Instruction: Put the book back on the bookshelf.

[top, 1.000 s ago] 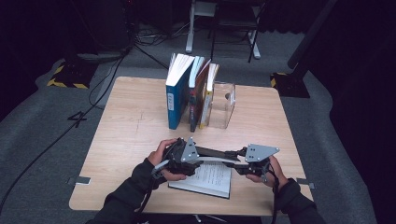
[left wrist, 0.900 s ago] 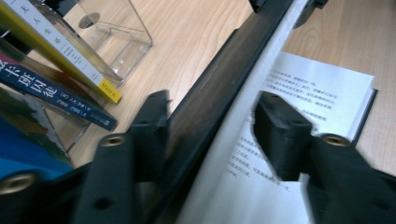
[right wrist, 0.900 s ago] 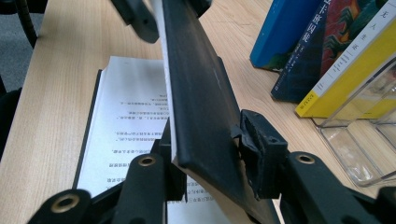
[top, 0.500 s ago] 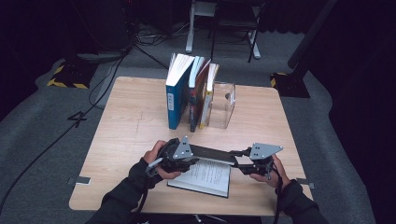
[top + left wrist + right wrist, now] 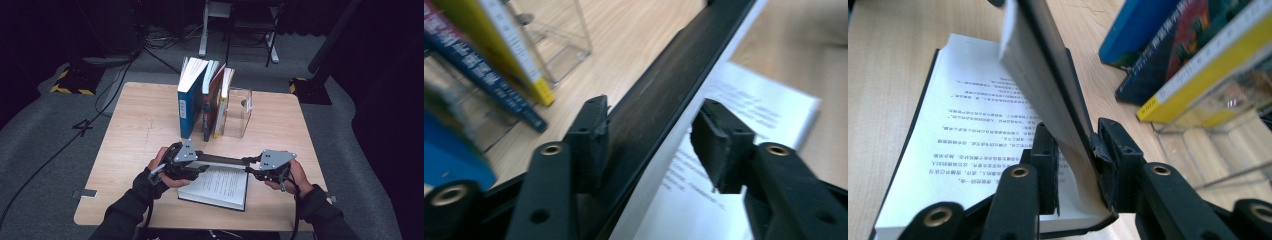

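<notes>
an open book (image 5: 220,187) lies flat on the table (image 5: 135,135), its printed pages facing up. its black cover (image 5: 225,161) and some pages with it stand up on edge above the flat pages, and both claws have it between them, one at each end.

the left claw (image 5: 200,167) sits at one end of the raised cover. in the left gripper view the cover (image 5: 664,95) runs away from the claw like a long dark bar. one finger (image 5: 591,135) touches the cover's side. the other finger (image 5: 719,145) stands a little off it, with white page showing in the gap. so this claw is partly apart, and its fingers have just been opening a bit with the cover between them.

the right claw (image 5: 252,172) is at the other end. in the right gripper view its two fingers (image 5: 1120,160) press on the raised cover and pages (image 5: 1048,90) from both sides. this claw is clamped on them, and its fingers have just been closing in.

the flat page (image 5: 963,130) with lines of print lies below and just beside the right claw.

past both claws, farther off on the table, some books (image 5: 202,97) stand upright in a row. a blue book (image 5: 187,100) is at one end. a yellow book (image 5: 1208,65) leans next to a clear stand (image 5: 239,112).
</notes>
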